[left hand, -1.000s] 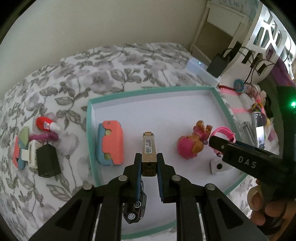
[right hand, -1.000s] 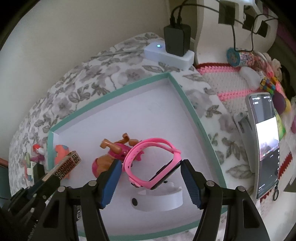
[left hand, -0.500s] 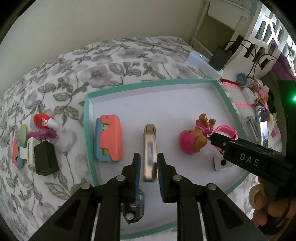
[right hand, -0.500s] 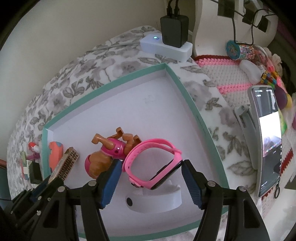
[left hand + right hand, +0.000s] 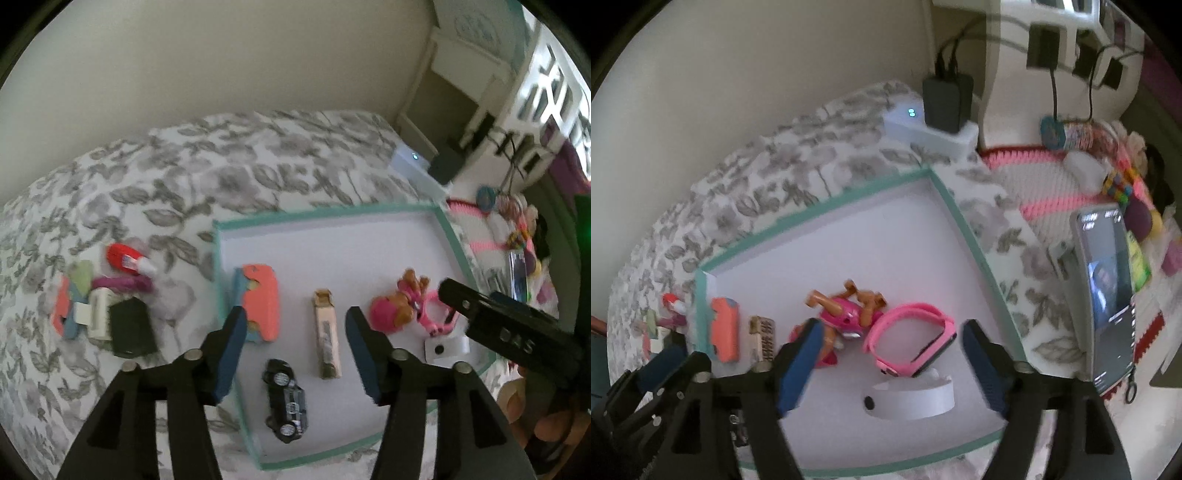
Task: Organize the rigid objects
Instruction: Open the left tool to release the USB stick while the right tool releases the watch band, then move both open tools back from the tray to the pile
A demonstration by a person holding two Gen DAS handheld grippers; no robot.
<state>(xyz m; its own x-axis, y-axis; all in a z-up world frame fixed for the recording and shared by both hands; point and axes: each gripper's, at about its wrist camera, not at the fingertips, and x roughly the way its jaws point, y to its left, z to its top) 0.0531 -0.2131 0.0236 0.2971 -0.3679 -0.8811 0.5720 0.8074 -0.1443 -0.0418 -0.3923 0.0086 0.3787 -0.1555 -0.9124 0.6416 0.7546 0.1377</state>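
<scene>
A white tray with a teal rim (image 5: 325,218) lies on the floral bedspread. On its floor are a coral and blue case (image 5: 258,304), a tan bar (image 5: 327,336), a black toy car (image 5: 286,400) and a pink pup figure (image 5: 397,308). My left gripper (image 5: 295,321) hangs above the bar, its jaws opening, pads clear of it. A pink watch (image 5: 905,312) rests on a white stand (image 5: 912,400). Around the watch is my right gripper (image 5: 892,330), its jaws also opening and its pads off the band.
A pile of small items, with a red-capped bottle (image 5: 125,258) and a black block (image 5: 131,326), sits left of the tray. A phone (image 5: 1108,291) stands to the right. Behind are a white power strip (image 5: 931,129) and a crochet mat (image 5: 1052,177) with toys.
My left gripper let go of the tan bar, which now lies flat in the tray. The right gripper's pads came off the pink watch. Both grippers widened and rose a little.
</scene>
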